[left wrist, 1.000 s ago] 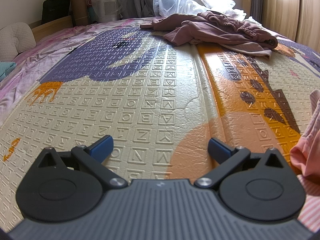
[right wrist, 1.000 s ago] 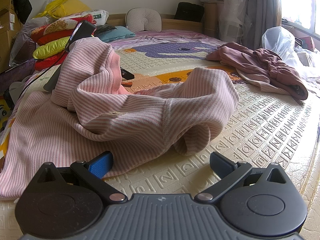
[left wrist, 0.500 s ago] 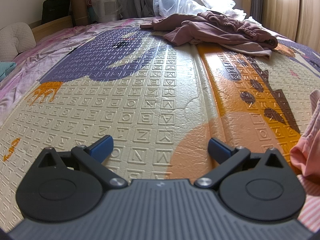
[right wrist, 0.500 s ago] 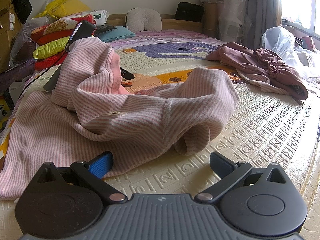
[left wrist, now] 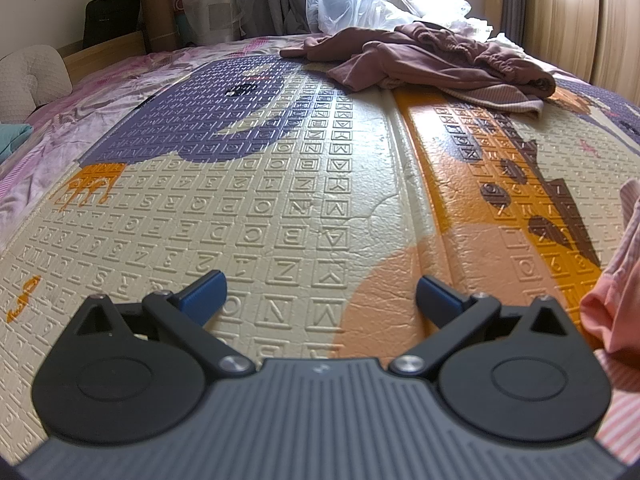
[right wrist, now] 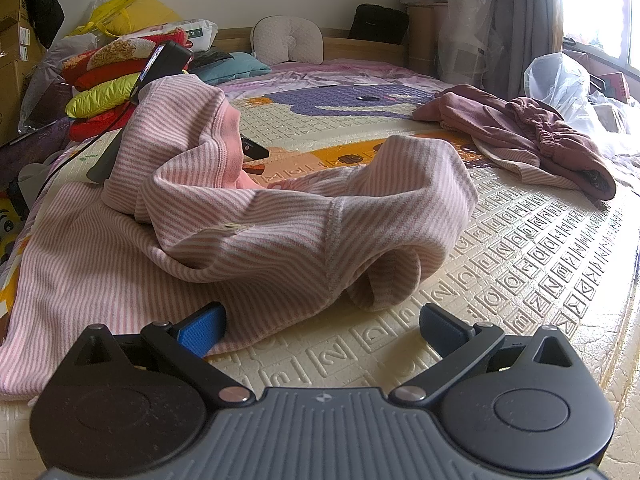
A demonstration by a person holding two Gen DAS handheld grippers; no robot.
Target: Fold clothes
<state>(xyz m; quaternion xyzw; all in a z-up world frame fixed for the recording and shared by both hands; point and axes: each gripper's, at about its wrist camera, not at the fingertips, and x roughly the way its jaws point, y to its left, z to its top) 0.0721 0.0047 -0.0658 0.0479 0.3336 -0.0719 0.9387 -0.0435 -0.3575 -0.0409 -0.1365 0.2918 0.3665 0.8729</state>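
A crumpled pink-and-white striped garment lies on the patterned foam mat, filling the left and middle of the right wrist view. My right gripper is open just in front of its near hem, low over the mat, the left fingertip close to the fabric edge. In the left wrist view only an edge of that pink garment shows at the right. My left gripper is open over bare mat, holding nothing. A mauve garment pile lies farther back.
White plastic bags sit behind the mauve pile. Stacked red and yellow cushions, a black device on a stand, a grey pillow and cardboard boxes line the far left. A wooden wardrobe stands at the right.
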